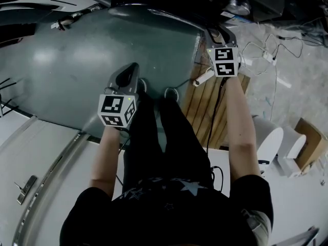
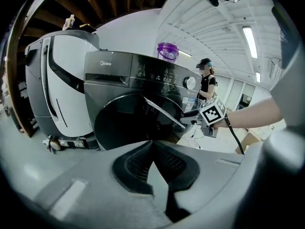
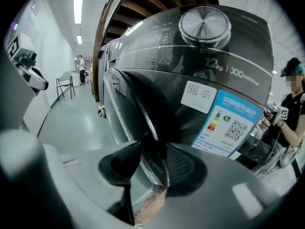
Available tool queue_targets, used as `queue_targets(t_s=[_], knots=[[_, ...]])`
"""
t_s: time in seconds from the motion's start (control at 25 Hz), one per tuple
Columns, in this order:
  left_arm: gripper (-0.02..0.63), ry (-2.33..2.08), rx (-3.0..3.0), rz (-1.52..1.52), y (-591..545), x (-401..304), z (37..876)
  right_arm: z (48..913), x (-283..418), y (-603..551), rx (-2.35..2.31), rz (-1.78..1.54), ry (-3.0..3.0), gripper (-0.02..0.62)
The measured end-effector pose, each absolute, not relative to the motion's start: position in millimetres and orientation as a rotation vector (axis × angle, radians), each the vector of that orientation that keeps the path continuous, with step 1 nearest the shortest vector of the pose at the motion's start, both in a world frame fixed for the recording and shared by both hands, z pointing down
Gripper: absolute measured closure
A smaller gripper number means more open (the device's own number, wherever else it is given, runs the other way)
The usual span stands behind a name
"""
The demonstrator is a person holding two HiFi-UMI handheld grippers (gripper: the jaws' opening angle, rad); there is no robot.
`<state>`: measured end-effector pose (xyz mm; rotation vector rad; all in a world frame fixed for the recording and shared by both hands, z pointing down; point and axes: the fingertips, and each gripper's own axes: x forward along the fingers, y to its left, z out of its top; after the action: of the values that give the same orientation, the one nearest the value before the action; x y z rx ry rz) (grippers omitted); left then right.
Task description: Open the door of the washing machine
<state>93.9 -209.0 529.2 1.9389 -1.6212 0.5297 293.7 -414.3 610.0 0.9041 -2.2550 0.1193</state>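
A dark grey front-loading washing machine stands ahead, its round door slightly ajar. In the right gripper view the door's rim runs down between the pads, and my right gripper is shut on that edge, below the control knob. The left gripper view shows the same gripper, with its marker cube, at the door's right edge. In the head view the right gripper reaches forward at upper right. My left gripper is shut on nothing, held back from the door, at centre left in the head view.
A white appliance stands left of the machine, and a purple-lidded container sits on top. A person stands behind on the right. A wooden pallet, cables and a cardboard box lie on the floor to my right.
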Motion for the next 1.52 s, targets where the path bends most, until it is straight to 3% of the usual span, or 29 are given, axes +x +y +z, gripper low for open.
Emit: queue_targets(t_s=[0.8, 1.52], knots=[[0.595, -1.716, 1.833, 0.462, -147, 67, 524, 612, 290, -309, 0.834, 0.186, -2.241, 0.482], [0.595, -1.687, 1.838, 0.465, -37, 4, 533, 619, 225, -161, 0.77, 0.28, -2.17, 0.522]])
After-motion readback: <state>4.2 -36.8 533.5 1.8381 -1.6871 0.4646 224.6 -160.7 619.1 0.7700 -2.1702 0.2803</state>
